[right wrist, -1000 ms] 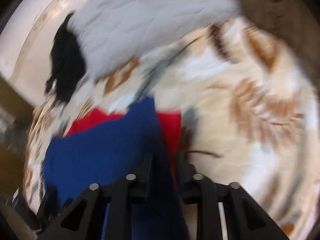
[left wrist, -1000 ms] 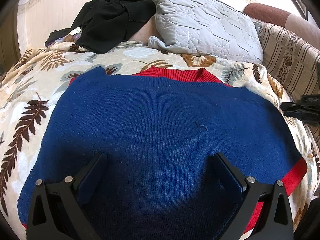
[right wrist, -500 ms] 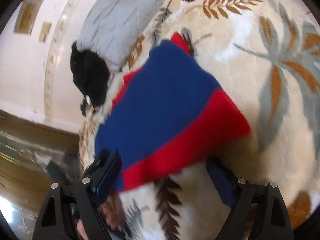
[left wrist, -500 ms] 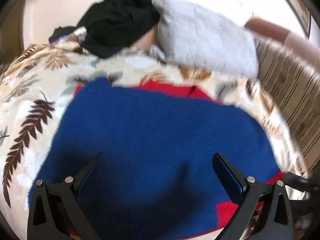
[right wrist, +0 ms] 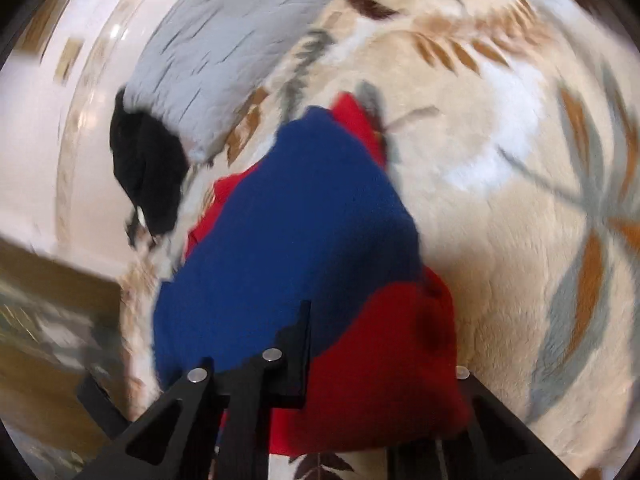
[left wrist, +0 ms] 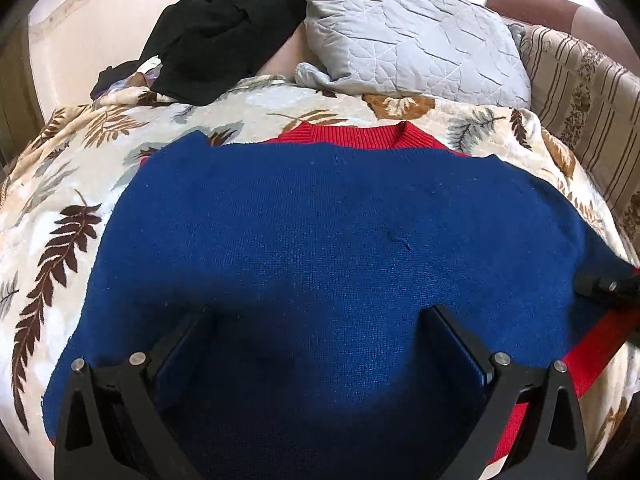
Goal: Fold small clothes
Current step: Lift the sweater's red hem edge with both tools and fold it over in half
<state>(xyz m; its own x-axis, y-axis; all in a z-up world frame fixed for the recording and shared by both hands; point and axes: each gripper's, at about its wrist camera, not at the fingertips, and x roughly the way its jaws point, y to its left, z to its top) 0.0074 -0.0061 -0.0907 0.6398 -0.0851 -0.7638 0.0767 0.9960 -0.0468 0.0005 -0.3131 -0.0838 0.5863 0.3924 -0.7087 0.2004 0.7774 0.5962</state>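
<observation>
- Left wrist view: a blue sweater (left wrist: 320,248) with red trim is seen spread flat over a leaf-patterned blanket (left wrist: 52,208), filling the middle and lower part of the frame.
- Its red collar (left wrist: 356,136) is found at the upper centre, and a red hem band (left wrist: 592,360) runs along the lower right.
- The left gripper (left wrist: 316,344) is shown at the bottom of the frame with its jaws spread wide above the blue knit; nothing is pinched between them.
- A grey quilted pillow (left wrist: 412,36) is placed at the upper right, touching a heap of black clothing (left wrist: 224,28) at the upper left.
- A striped cushion (left wrist: 584,92) is visible at the right edge.
- Part of the right gripper (left wrist: 612,290) is seen at the right edge, at the sweater's corner.
- Right wrist view: the picture is blurred.
- The sweater (right wrist: 296,240) is seen bunched through the centre of the frame, its red hem band (right wrist: 384,368) gathered at the lower centre.
- The right gripper (right wrist: 360,376) is shown at the bottom with its jaws closing on the red hem band, which lies between them and covers the right finger.
- The blanket (right wrist: 500,200) fills the right half of the frame.
- The pillow (right wrist: 240,48) and the black clothing (right wrist: 148,172) are seen at the upper left.
</observation>
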